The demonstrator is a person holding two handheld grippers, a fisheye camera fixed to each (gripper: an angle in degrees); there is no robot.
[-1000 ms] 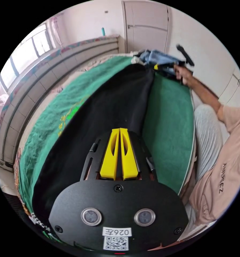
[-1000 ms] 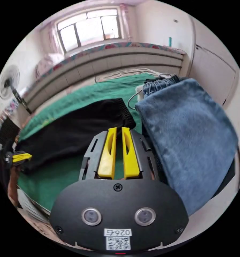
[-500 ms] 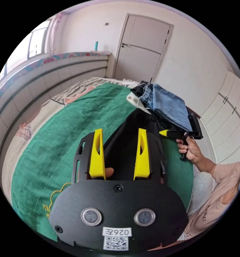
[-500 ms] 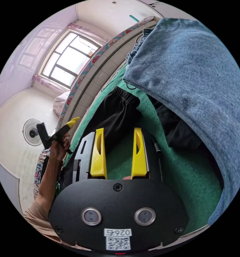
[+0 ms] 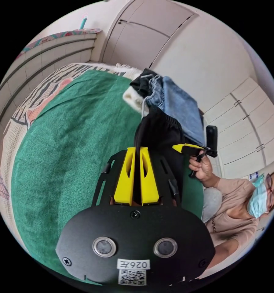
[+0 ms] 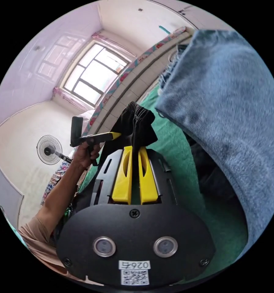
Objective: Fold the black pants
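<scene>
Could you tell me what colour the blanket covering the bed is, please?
The blanket is green, clearest in the left gripper view.

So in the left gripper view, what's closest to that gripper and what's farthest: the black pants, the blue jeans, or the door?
1. black pants: pinched between the left gripper's jaws.
2. blue jeans: just beyond the pants, on the pile at the far edge of the green blanket.
3. door: in the wall behind the pile.

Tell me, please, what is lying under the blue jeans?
Under the blue jeans lies dark clothing on the green blanket, with something white beside it. What else the jeans cover cannot be seen.
</scene>
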